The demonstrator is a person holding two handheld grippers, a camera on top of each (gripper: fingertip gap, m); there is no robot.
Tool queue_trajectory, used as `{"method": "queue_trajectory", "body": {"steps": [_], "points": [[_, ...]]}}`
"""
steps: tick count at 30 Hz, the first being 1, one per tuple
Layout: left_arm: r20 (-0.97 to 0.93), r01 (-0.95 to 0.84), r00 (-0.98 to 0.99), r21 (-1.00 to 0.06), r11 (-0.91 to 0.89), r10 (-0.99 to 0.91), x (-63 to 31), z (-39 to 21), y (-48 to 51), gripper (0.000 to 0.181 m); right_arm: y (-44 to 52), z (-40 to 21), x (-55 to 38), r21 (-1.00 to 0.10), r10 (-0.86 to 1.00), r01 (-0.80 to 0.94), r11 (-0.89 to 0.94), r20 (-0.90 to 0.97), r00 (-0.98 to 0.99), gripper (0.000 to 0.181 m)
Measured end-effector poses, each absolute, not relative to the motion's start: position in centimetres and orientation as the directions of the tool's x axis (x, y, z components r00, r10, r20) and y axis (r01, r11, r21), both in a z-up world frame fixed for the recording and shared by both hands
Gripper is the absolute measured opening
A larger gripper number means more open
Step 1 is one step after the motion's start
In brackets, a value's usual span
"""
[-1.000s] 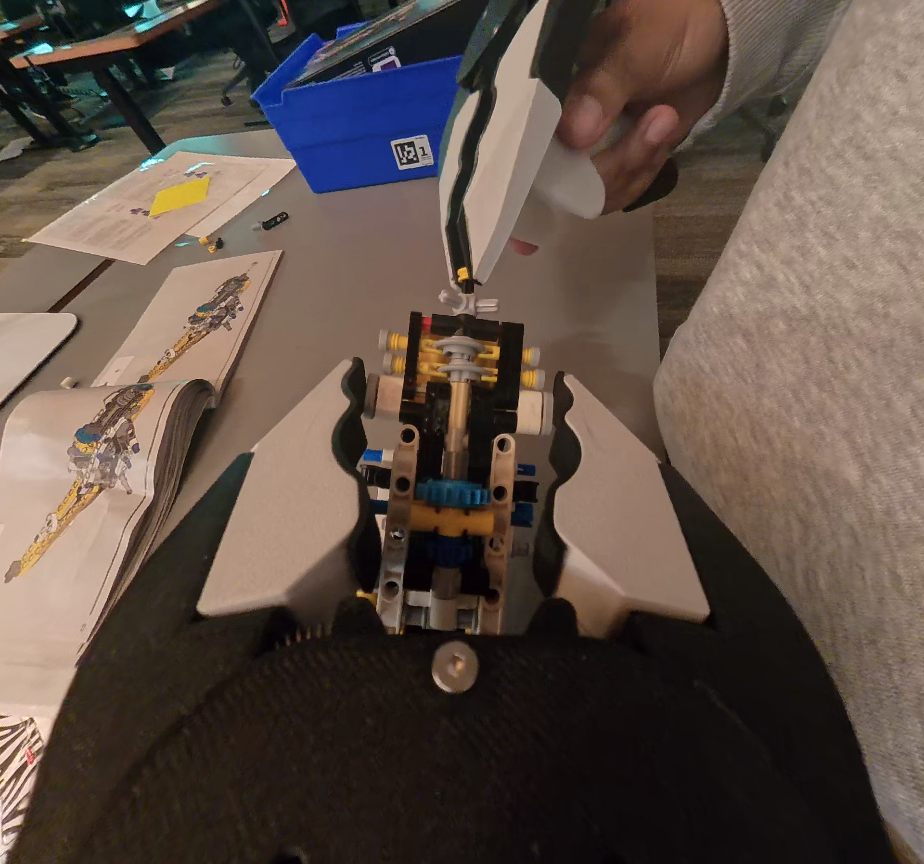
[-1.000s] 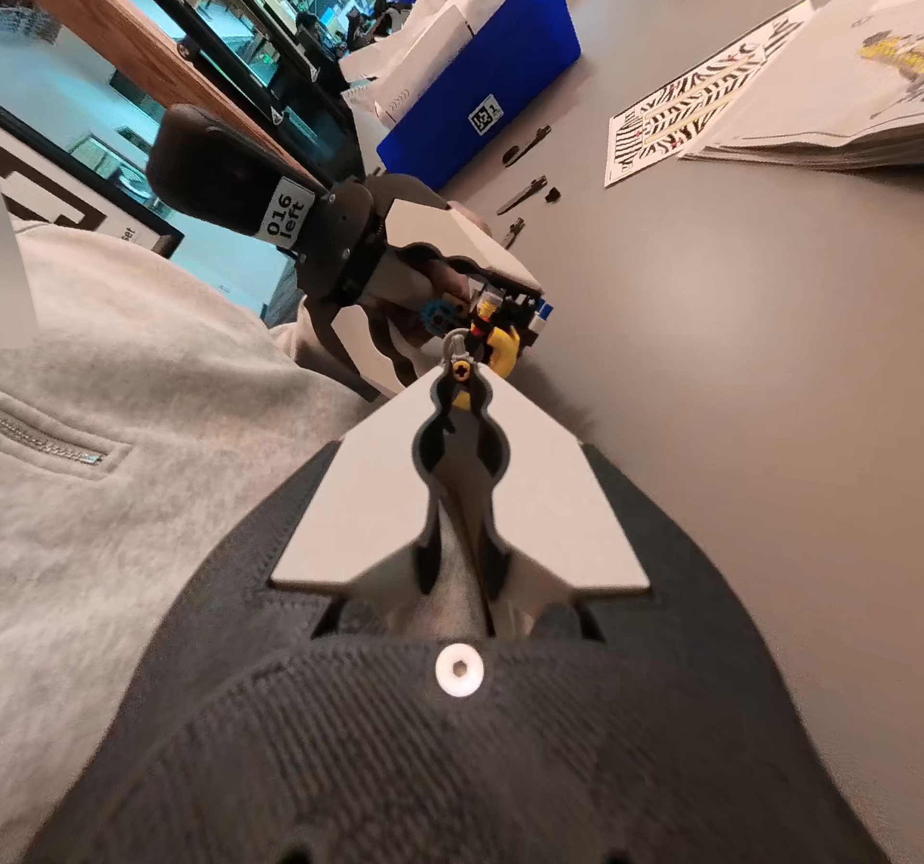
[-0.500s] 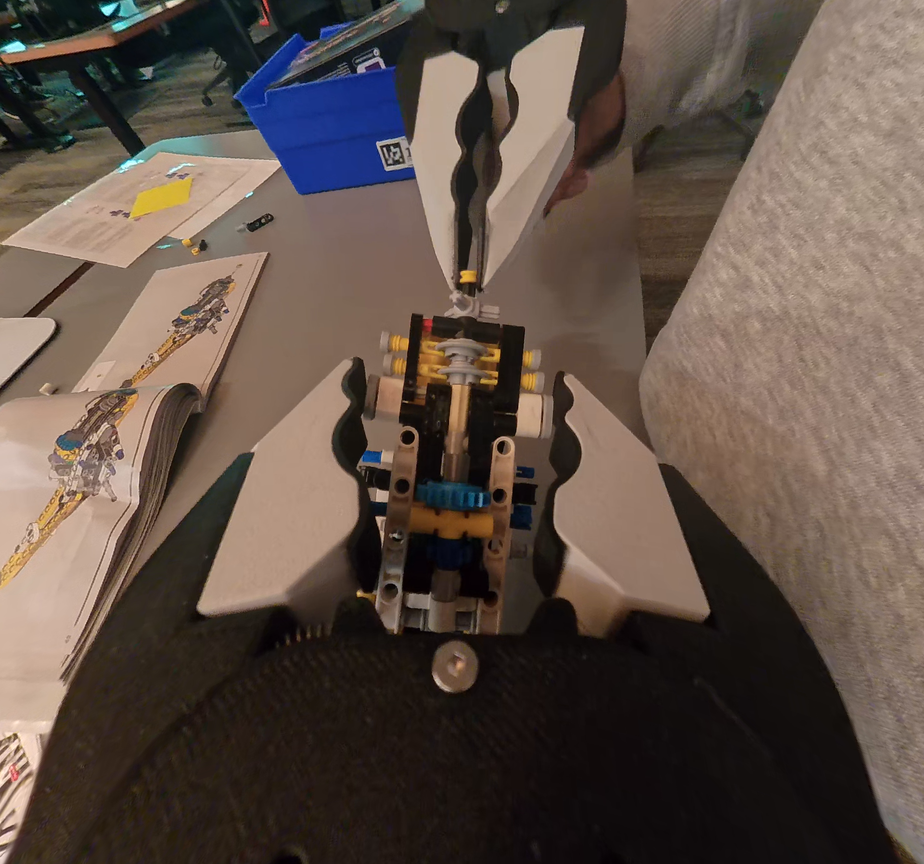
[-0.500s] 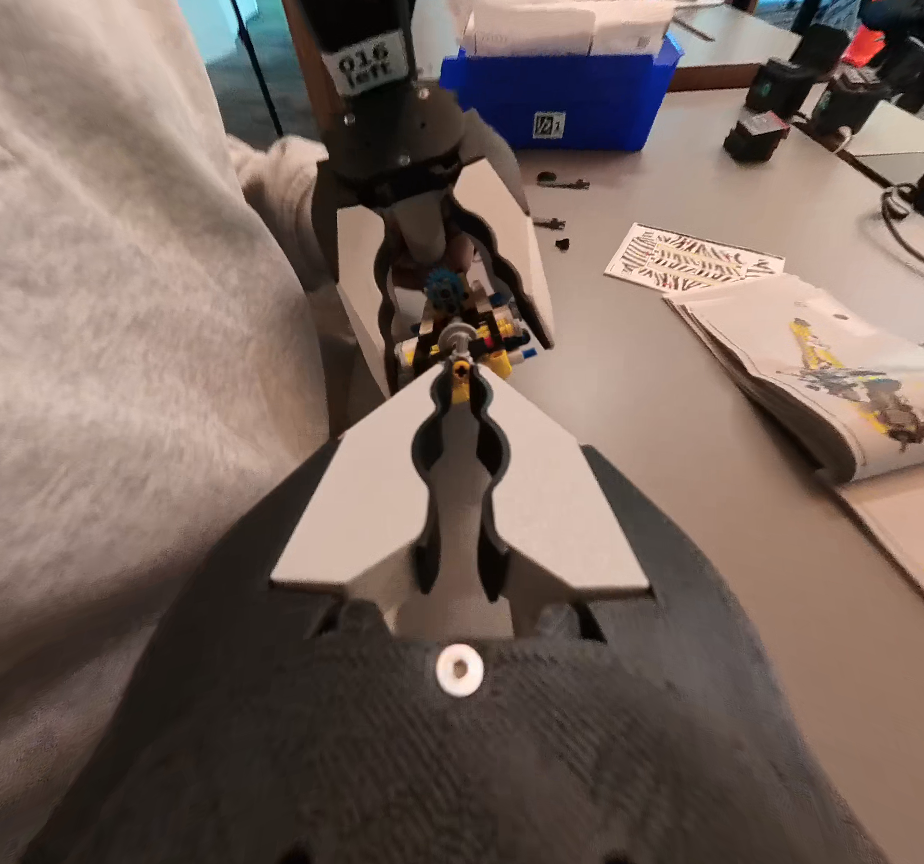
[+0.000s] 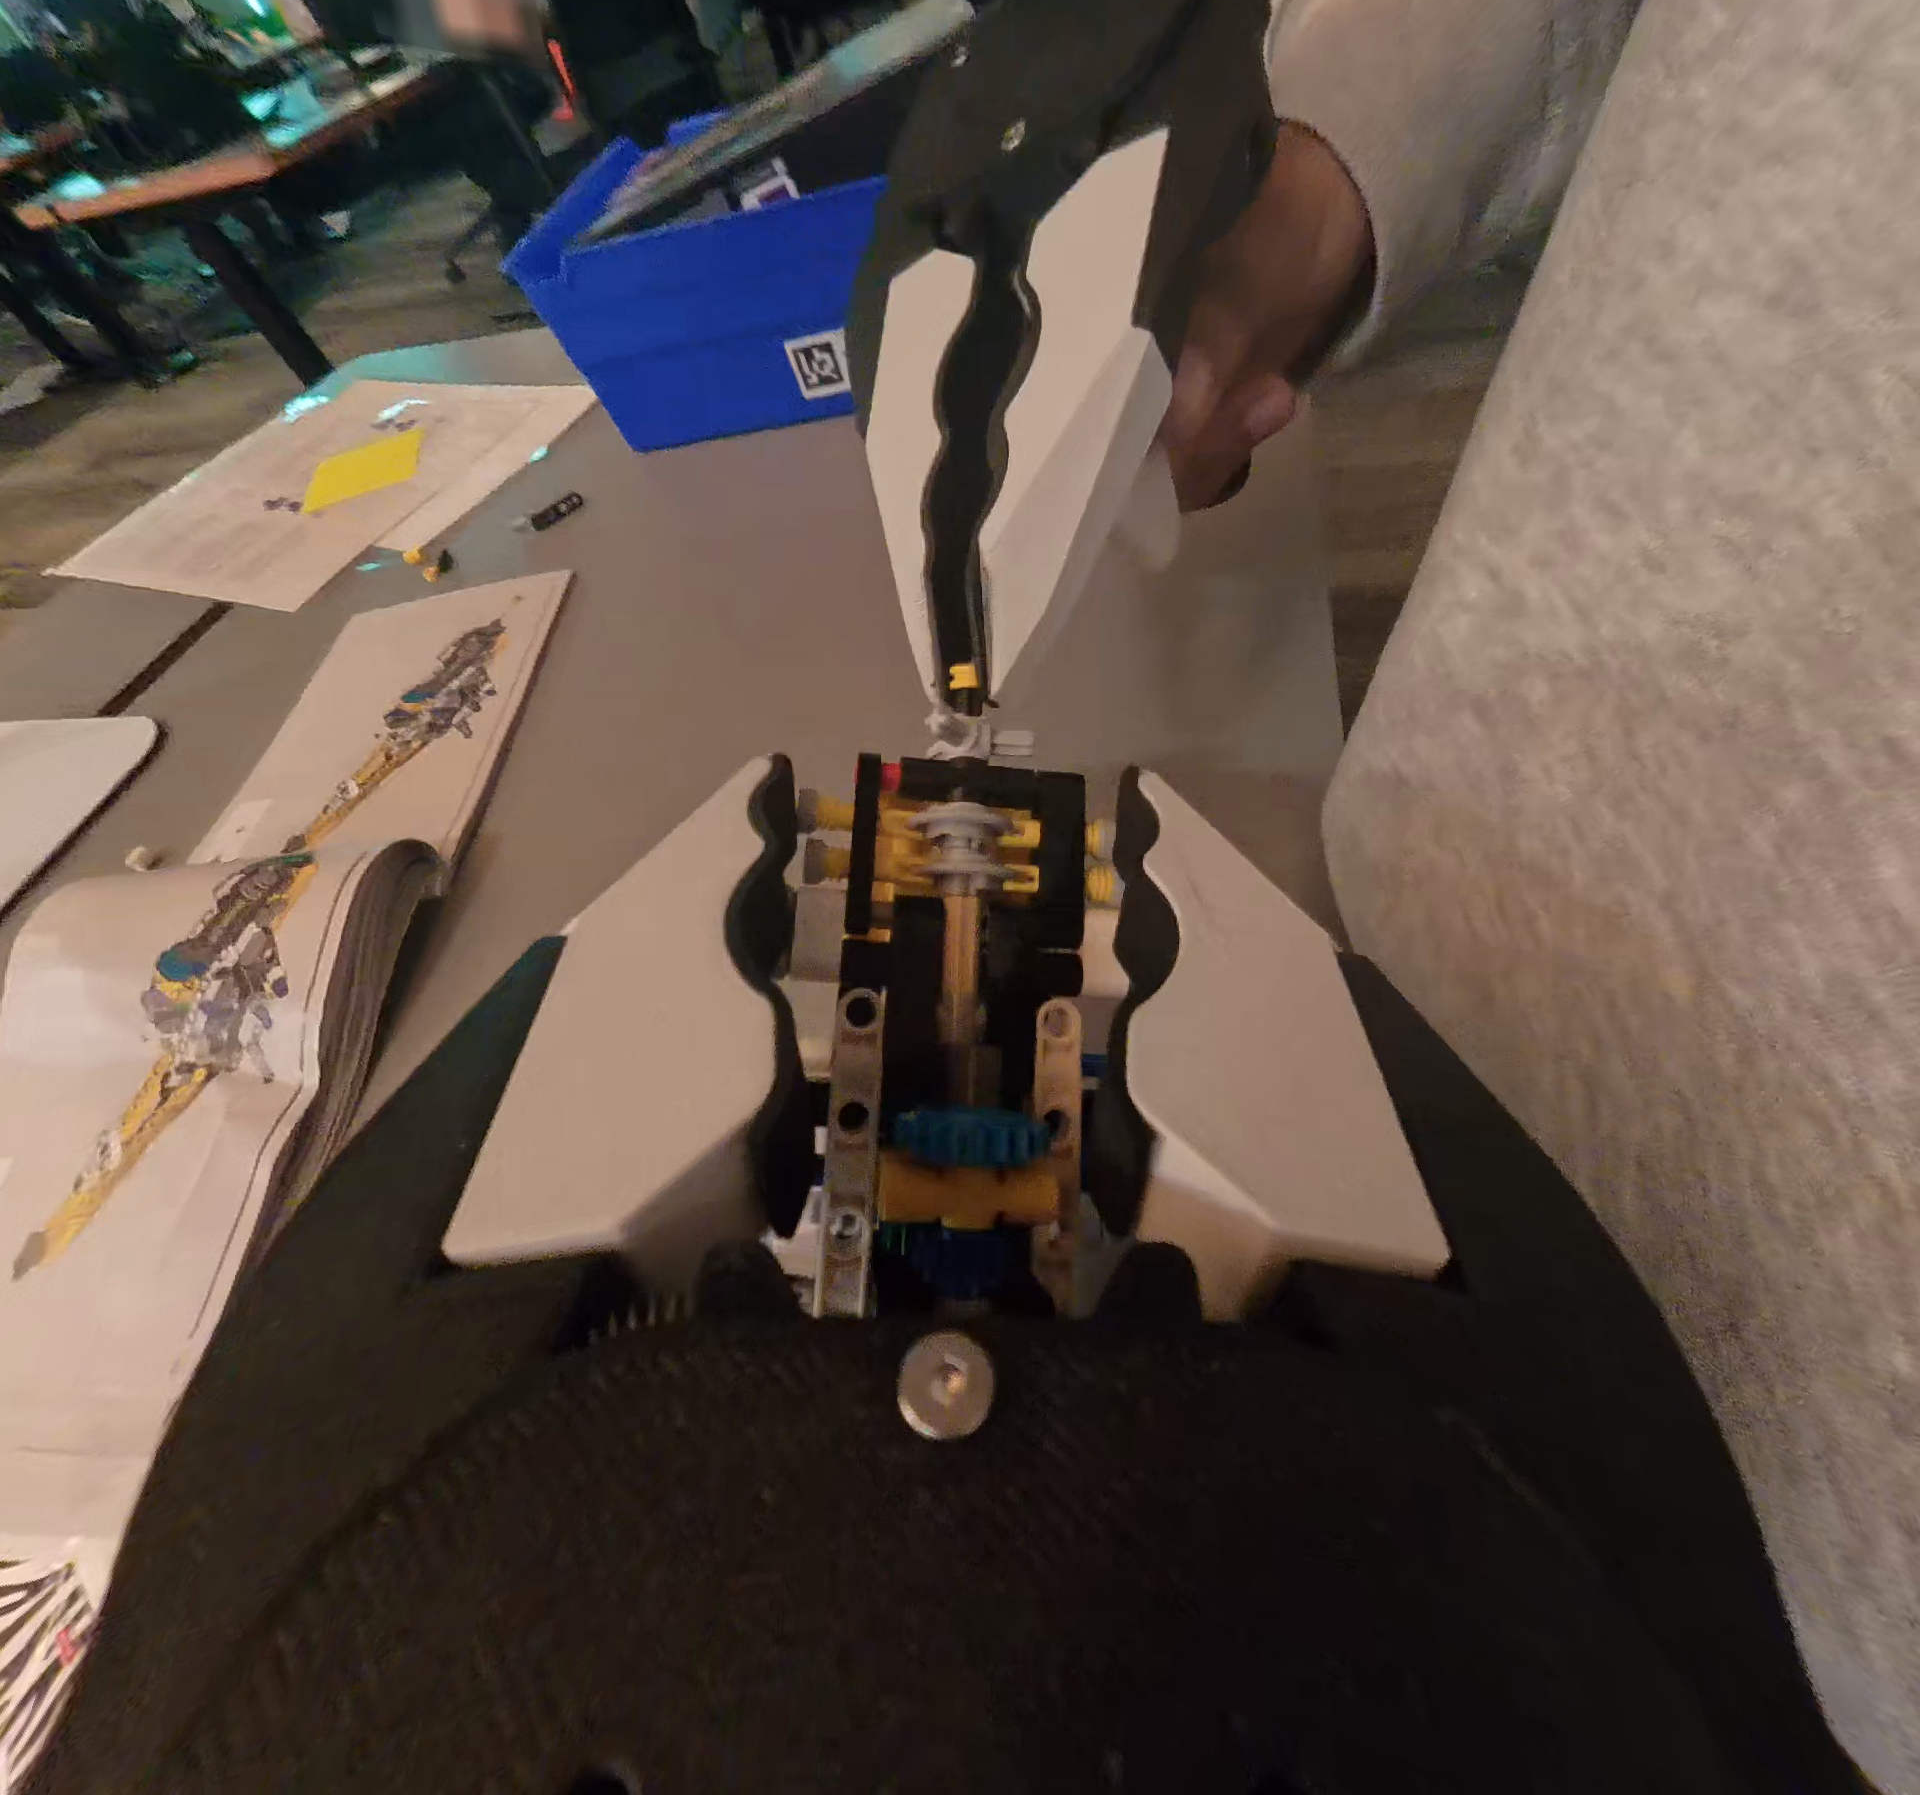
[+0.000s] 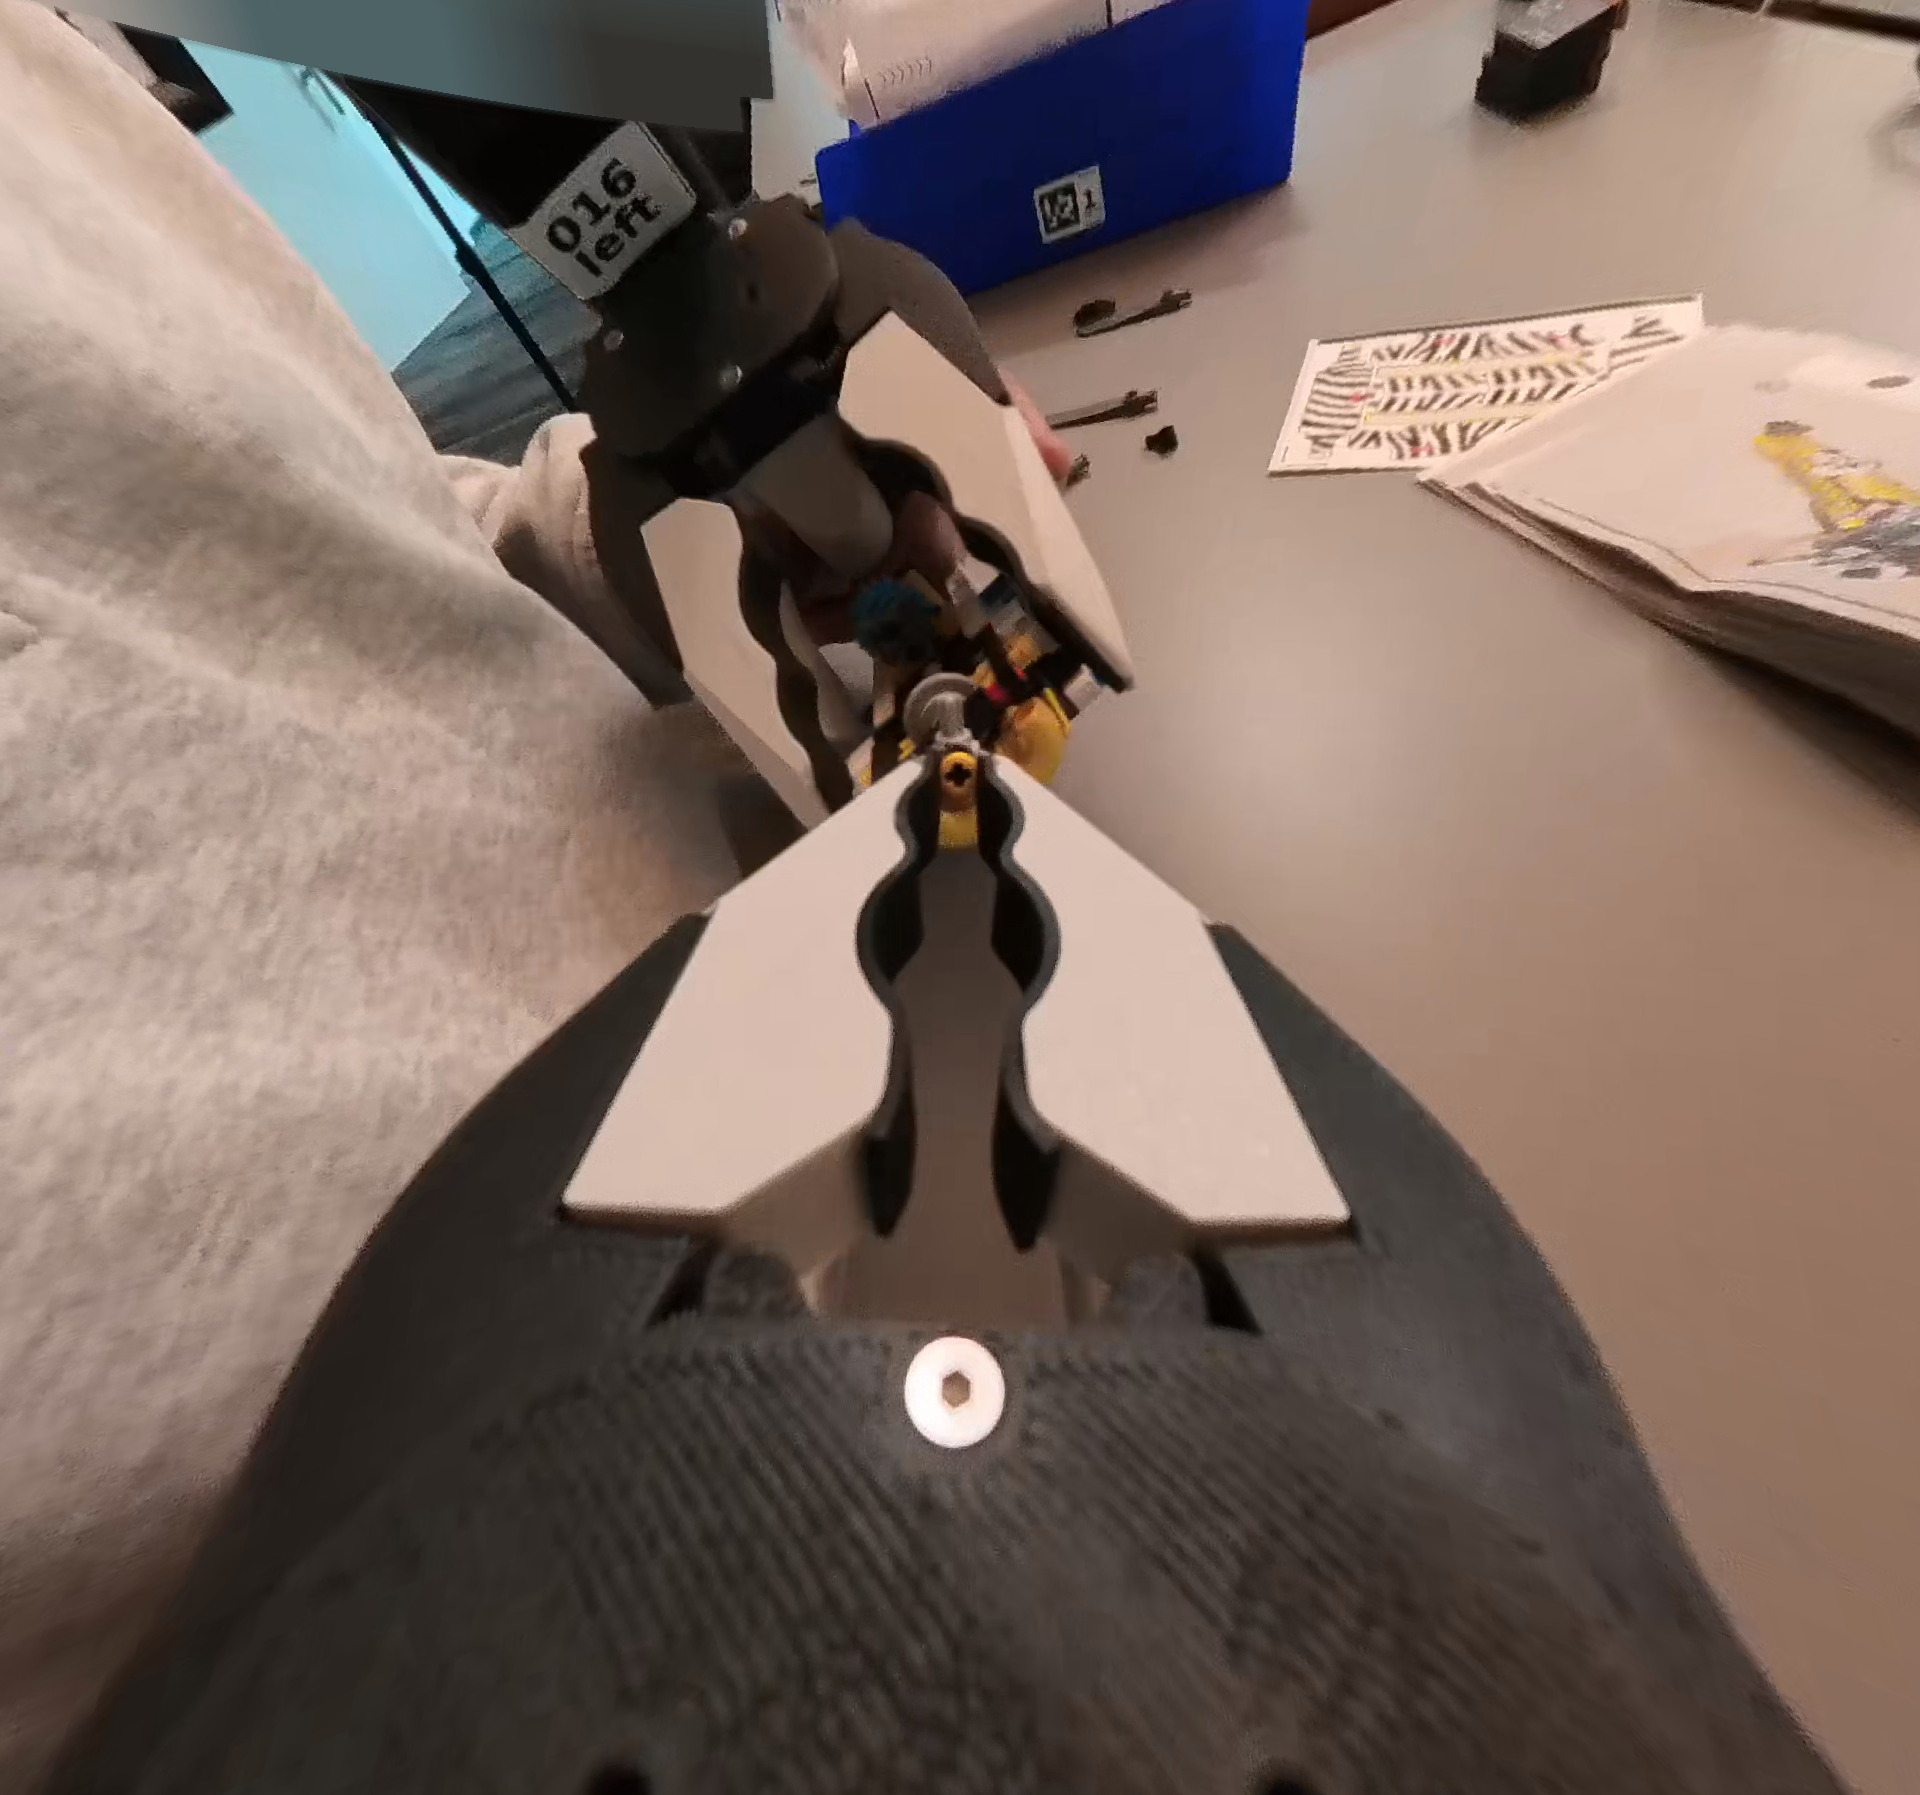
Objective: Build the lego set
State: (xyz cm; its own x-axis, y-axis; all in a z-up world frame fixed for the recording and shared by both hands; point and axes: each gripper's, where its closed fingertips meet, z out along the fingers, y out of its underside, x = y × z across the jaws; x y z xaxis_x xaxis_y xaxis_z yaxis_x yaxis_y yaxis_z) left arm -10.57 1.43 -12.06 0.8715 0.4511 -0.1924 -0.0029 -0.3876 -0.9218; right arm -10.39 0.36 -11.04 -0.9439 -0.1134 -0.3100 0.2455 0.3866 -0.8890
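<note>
My left gripper (image 5: 951, 781) is shut on the lego assembly (image 5: 961, 924), a black, yellow and grey block with a blue gear (image 5: 966, 1137) and a central axle. It holds the assembly above the grey table (image 5: 707, 665). My right gripper (image 5: 961, 696) comes from the far side with its tips at the assembly's far end. It is shut on a small yellow piece (image 5: 963, 675) with a light grey connector (image 5: 971, 732) below it. In the right wrist view, the right gripper (image 6: 956, 774) pinches the yellow piece (image 6: 958, 777) against the assembly (image 6: 1023, 706), which the left gripper (image 6: 977, 737) holds.
A blue bin (image 5: 717, 332) stands at the back of the table. An open instruction booklet (image 5: 208, 1018) and paper sheets (image 5: 312, 488) lie to the left. A sticker sheet (image 6: 1475, 384) and loose dark parts (image 6: 1122, 317) lie nearby. The person's grey sweater (image 5: 1662, 706) fills the right side. Both grippers' tips are close together, under 4 cm apart.
The right gripper has rolled about its own axis while its tip stayed at the assembly's far end. The assembly now sits a little deeper between the left fingers.
</note>
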Motion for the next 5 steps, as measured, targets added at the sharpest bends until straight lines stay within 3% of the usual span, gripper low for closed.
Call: {"method": "queue_trajectory", "body": {"steps": [5], "points": [[-0.206, 0.02, 0.869, -0.894, -0.447, 0.45, -10.8, -13.0, 1.5, 0.06, 0.6, -12.1, -10.8, -0.873, -0.081, 0.262, 0.411, -0.321, -0.944, 0.005]]}}
